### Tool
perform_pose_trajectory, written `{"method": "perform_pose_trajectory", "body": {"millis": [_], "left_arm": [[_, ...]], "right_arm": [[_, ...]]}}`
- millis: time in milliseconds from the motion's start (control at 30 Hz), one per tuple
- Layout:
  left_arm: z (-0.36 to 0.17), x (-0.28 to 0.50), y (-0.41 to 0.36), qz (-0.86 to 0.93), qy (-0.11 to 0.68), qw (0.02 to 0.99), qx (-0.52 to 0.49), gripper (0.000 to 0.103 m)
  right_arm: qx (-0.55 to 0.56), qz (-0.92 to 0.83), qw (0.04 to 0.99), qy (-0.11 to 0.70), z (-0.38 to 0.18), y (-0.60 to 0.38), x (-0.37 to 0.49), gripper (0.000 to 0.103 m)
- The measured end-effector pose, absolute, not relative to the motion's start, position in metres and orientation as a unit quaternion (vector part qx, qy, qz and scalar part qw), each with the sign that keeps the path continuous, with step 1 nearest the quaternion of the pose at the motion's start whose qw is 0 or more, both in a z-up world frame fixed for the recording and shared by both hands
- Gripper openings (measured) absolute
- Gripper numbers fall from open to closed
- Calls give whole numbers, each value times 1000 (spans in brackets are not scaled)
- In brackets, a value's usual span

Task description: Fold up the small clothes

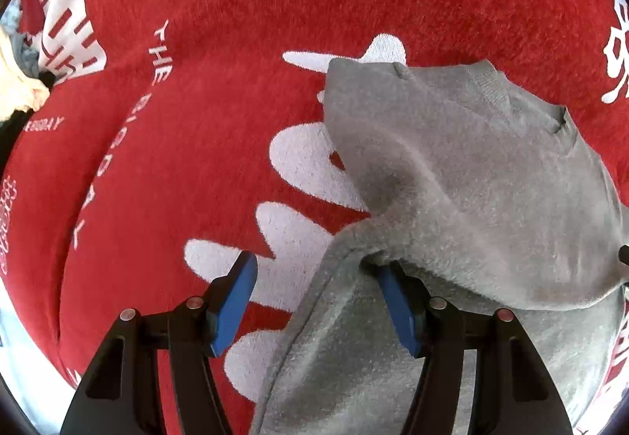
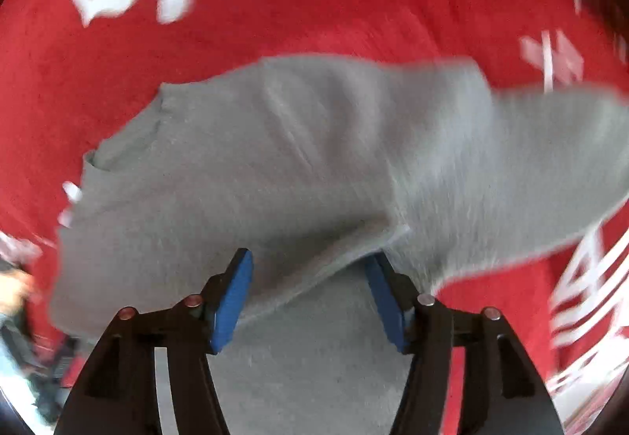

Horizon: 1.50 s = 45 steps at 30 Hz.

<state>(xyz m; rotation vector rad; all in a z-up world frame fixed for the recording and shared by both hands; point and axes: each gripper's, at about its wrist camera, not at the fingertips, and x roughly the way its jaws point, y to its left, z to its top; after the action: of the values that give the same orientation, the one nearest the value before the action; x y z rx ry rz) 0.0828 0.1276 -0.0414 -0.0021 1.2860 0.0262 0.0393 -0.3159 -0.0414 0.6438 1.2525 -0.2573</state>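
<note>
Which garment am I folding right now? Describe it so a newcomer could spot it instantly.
Start from the red cloth with white lettering that covers the whole work surface. Lying on it is a small grey sweater, fuzzy, with a ribbed collar. It is the only plain grey piece, and both open grippers, left gripper and right gripper, straddle its edges.

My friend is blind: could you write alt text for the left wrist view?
A small grey garment lies rumpled on a red cloth with white lettering. The left hand-held gripper stands open, a fold draped over one blue finger.
</note>
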Motion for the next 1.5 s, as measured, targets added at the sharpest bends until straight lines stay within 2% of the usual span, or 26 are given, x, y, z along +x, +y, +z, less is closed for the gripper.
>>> {"method": "perform_pose_trajectory", "body": {"millis": [33,100,133,167,200,300,367,400,467,533,733,967,1067,1100,1167,1200,1233,1400,1500], "left_arm": [[-43,84,127,13,601,799,-4,64],[-46,88,125,15,603,798,-5,64],[-46,90,124,18,603,798,-4,64],[-43,91,123,24,600,800,-2,64],[-40,90,124,32,592,805,0,64],[-40,89,137,55,585,808,-27,64],[-47,86,149,69,595,799,-50,64],[-48,85,154,66,594,799,-65,64],[-45,85,158,57,592,801,-69,64],[-46,85,159,48,592,802,-67,64],[-44,86,159,29,591,802,-78,64],[-48,85,169,-22,573,814,-92,59],[-49,85,173,-38,567,817,-101,49],[-49,85,172,-44,565,817,-104,46],[-51,87,173,-59,567,813,-115,27],[-51,86,171,-63,569,811,-118,23],[-52,87,171,-65,572,809,-121,18],[-47,83,180,-20,563,815,-135,17],[-53,81,195,-6,562,811,-163,18]], "right_arm": [[303,-111,756,569,-41,-318,39,74],[319,-110,750,568,-44,-319,43,76],[327,-115,742,573,-47,-321,47,69],[339,-113,741,568,-45,-322,51,54],[347,-103,743,563,-43,-321,53,8],[325,-126,749,563,-35,-327,52,8],[296,-167,728,595,-38,-334,44,16],[263,-176,735,600,-30,-335,45,27],[218,-128,769,587,-9,-320,45,40],[198,-44,789,580,7,-291,61,77],[97,203,759,611,9,-128,172,78],[-40,286,737,611,-23,19,230,76],[-91,281,728,619,-45,53,251,74],[-97,276,723,626,-50,57,256,68],[-104,259,694,664,-67,62,260,41],[-96,258,681,678,-73,61,259,11],[-95,260,687,672,-69,61,259,7],[-184,236,760,578,-35,80,265,6],[-182,214,782,556,-40,98,281,2]]}}
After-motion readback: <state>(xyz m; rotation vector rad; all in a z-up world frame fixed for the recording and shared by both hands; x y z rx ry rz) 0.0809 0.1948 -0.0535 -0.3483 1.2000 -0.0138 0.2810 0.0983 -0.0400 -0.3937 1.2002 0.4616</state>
